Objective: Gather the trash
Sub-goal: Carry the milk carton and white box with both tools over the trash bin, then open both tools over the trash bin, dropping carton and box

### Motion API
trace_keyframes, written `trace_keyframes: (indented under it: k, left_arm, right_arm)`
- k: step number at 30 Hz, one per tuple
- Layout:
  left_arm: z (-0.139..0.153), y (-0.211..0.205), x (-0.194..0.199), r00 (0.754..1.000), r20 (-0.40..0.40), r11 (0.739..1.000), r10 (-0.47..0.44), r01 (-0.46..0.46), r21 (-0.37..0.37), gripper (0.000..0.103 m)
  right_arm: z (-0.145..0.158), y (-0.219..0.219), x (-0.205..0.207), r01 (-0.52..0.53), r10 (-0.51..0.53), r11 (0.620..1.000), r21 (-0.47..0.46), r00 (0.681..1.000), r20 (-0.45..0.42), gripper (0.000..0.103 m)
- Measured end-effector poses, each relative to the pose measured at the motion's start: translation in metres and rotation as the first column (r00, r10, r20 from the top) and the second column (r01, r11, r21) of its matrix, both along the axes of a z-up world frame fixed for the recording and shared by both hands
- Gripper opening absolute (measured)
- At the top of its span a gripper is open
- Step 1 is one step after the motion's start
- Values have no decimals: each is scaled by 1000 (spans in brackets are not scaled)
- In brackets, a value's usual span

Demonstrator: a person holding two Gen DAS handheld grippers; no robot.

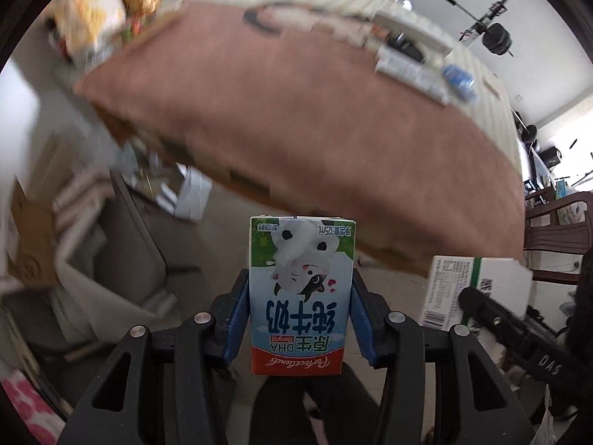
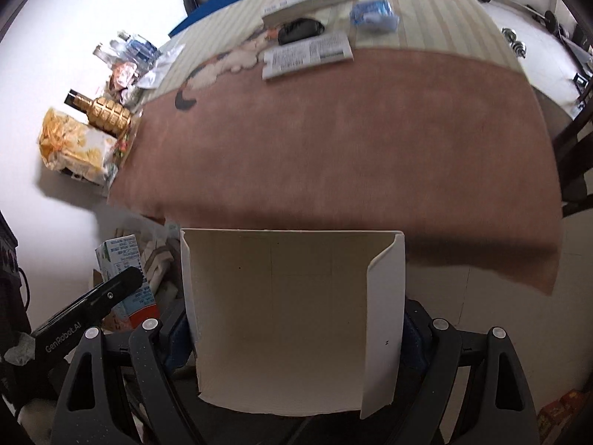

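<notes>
My left gripper (image 1: 301, 289) is shut on a small milk carton (image 1: 301, 296), held upside down in the air off the table's near edge; its blue fingers (image 1: 237, 315) press both sides. The carton also shows in the right wrist view (image 2: 126, 278). My right gripper (image 2: 294, 319) is shut on an open white cardboard box (image 2: 292, 319), held in front of the table edge; the box also shows in the left wrist view (image 1: 478, 289). A grey waste bin (image 1: 122, 259) with a white liner stands on the floor at the left.
The table has a brown and striped cloth (image 2: 333, 129). On its far part lie flat boxes (image 2: 307, 55), a black pouch (image 2: 300, 29) and a blue packet (image 2: 374, 15). A gold bottle (image 2: 107, 115) and snack bags (image 2: 78, 144) sit at the left end. A dark chair (image 1: 556, 230) stands right.
</notes>
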State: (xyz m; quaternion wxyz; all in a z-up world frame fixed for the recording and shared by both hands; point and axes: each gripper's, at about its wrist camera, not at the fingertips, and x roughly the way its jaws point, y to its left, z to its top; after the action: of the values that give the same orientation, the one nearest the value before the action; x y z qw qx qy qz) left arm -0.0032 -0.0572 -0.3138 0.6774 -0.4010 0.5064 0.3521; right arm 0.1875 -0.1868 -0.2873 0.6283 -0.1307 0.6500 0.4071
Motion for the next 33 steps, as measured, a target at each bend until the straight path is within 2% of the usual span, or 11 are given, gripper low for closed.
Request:
trace_keyframes:
  k: [2, 5, 10, 12, 17, 23, 29, 33]
  left_arm:
    - [-43, -4, -10, 1000, -20, 998, 21, -22, -51, 46]
    - [-111, -7, -21, 998, -33, 991, 50, -54, -120, 46]
    - [-225, 0, -30, 995, -43, 973, 91, -98, -208, 46]
    - [-259, 2, -33, 994, -46, 968, 100, -108, -227, 46]
    - [-332, 15, -34, 993, -30, 954, 112, -116, -276, 46]
    - [-381, 30, -30, 994, -2, 941, 106, -101, -322, 47]
    - [-397, 37, -17, 994, 57, 928, 96, -69, -367, 47]
    - [-399, 41, -12, 990, 89, 913, 113, -68, -403, 49]
  right_arm:
    - [-41, -10, -11, 19, -20, 999, -25, 999, -45, 89]
    - [-123, -28, -32, 44, -50, 997, -61, 993, -111, 89]
    - [-248, -45, -54, 91, -107, 990, -108, 983, -151, 89]
    - [-294, -49, -58, 120, -138, 986, -115, 976, -169, 89]
    - [-376, -43, -56, 166, -183, 979, -114, 970, -160, 89]
    - [-428, -20, -42, 195, -206, 977, -88, 969, -139, 89]
    - [-448, -11, -25, 259, -265, 964, -59, 950, -164, 90]
    - [-457, -8, -20, 310, -309, 950, -33, 921, -238, 93]
